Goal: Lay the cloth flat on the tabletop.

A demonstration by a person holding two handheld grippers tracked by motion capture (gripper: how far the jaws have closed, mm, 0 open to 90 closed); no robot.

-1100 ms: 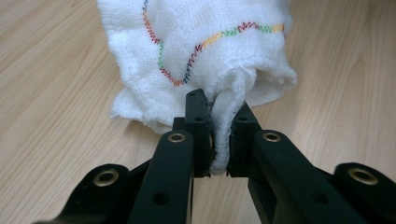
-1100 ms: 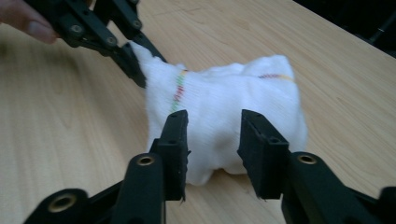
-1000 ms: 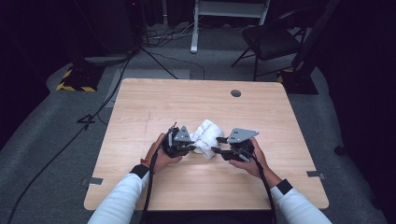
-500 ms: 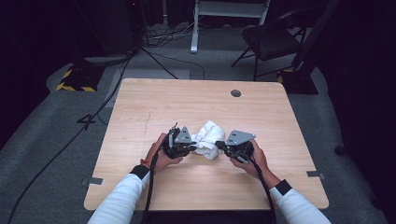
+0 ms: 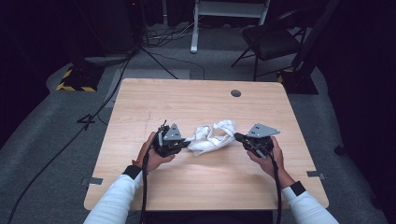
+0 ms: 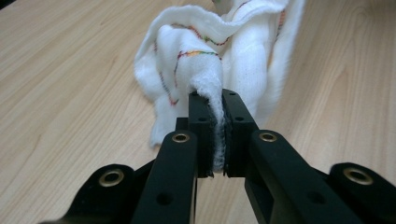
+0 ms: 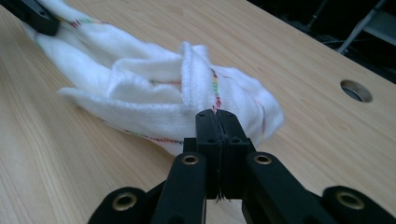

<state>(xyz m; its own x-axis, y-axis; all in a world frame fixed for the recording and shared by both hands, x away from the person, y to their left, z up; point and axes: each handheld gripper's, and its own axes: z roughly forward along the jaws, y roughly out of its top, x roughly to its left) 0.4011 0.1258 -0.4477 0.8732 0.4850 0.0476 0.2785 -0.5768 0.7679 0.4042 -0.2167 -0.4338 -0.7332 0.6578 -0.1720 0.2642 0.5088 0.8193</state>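
Gripping white cloth (image 5: pixel 211 138) w/ rainbow stitching, bunched, both claws clamped on edges

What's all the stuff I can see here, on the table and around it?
cloth: one, white with multicoloured stitching along its edge, bunched at the middle of the table between the two tools
table: one, light wood, centre of the high view
cable hole: one, dark, round, far right part of the tabletop
chair: one, black, on the floor beyond the table's far right corner
striped block: one, black and yellow, floor at far left
floor cables: several, black, beyond the table
left hand-held gripper: one, black, shut on the cloth's left end
right hand-held gripper: one, black, shut on the cloth's right end
sleeves: two, white, bottom edge
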